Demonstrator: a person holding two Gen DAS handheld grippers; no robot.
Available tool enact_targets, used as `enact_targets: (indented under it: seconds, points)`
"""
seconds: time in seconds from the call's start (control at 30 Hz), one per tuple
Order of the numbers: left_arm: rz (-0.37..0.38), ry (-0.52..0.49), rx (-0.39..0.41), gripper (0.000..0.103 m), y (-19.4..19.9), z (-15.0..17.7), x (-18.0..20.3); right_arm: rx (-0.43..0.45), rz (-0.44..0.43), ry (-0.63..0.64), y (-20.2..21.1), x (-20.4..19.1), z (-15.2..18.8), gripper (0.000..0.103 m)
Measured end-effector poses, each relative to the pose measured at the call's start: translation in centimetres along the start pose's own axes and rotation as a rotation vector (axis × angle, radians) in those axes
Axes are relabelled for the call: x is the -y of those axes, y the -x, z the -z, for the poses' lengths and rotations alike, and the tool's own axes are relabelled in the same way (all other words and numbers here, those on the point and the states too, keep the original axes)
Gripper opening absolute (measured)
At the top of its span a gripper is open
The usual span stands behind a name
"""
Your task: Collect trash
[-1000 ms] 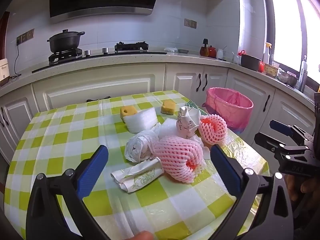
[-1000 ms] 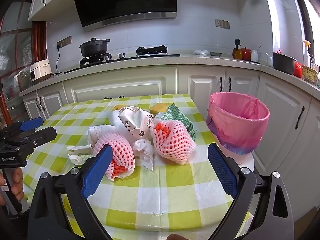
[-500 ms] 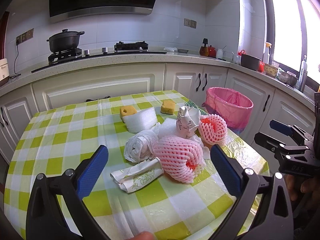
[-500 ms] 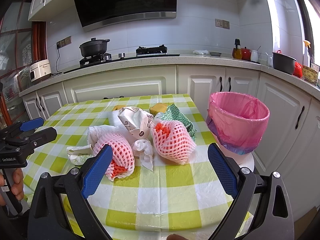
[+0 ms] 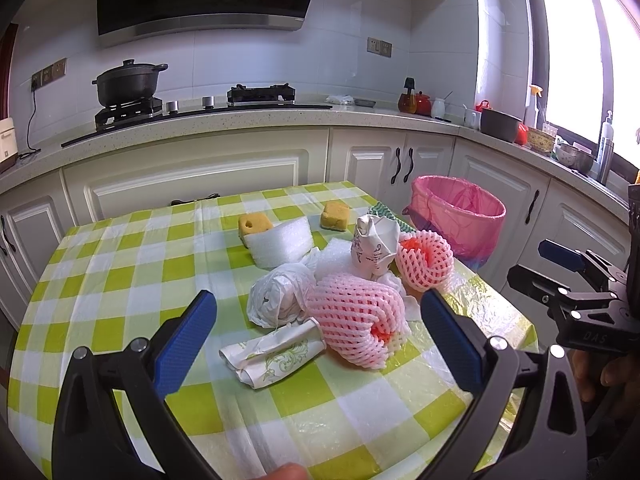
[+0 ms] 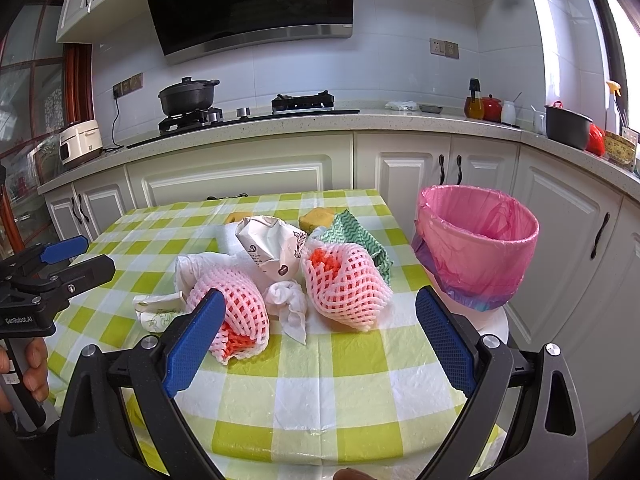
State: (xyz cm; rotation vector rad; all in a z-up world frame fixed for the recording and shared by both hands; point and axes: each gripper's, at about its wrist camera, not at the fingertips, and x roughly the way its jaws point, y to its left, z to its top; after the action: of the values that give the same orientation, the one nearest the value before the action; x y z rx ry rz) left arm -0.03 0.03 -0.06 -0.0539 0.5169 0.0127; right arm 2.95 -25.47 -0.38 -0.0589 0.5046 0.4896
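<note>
Trash lies piled mid-table: two pink foam fruit nets [image 5: 356, 316] [image 5: 424, 260], a crumpled white plastic bag [image 5: 280, 292], a rolled paper wrapper with green print [image 5: 276, 352], a crushed paper bag [image 5: 374, 246] and white foam sheets [image 5: 280, 242]. My left gripper [image 5: 318, 330] hovers open above the near edge, empty. My right gripper [image 6: 318, 328] is open and empty too, facing the net [image 6: 344, 284], the paper bag [image 6: 272, 248] and a wadded tissue [image 6: 290, 300]. The pink-lined trash bin [image 6: 476, 244] stands just right of the table.
Two yellow sponges [image 5: 335, 215] [image 5: 250, 224] and a green patterned cloth [image 6: 356, 236] sit at the far side of the checked table [image 5: 120, 264]. White cabinets [image 5: 200, 184] and a counter with a stove and pot [image 5: 126, 82] ring the room. A hand [image 6: 32, 364] holds the other gripper's handle.
</note>
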Motion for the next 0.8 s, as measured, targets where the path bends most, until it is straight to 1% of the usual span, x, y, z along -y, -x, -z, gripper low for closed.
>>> enact_targets:
  seconds: [0.8]
  points:
    - [0.000,0.001,0.000,0.099,0.01,-0.03,0.00,0.002,0.000,-0.001,0.04,-0.16,0.07,0.090]
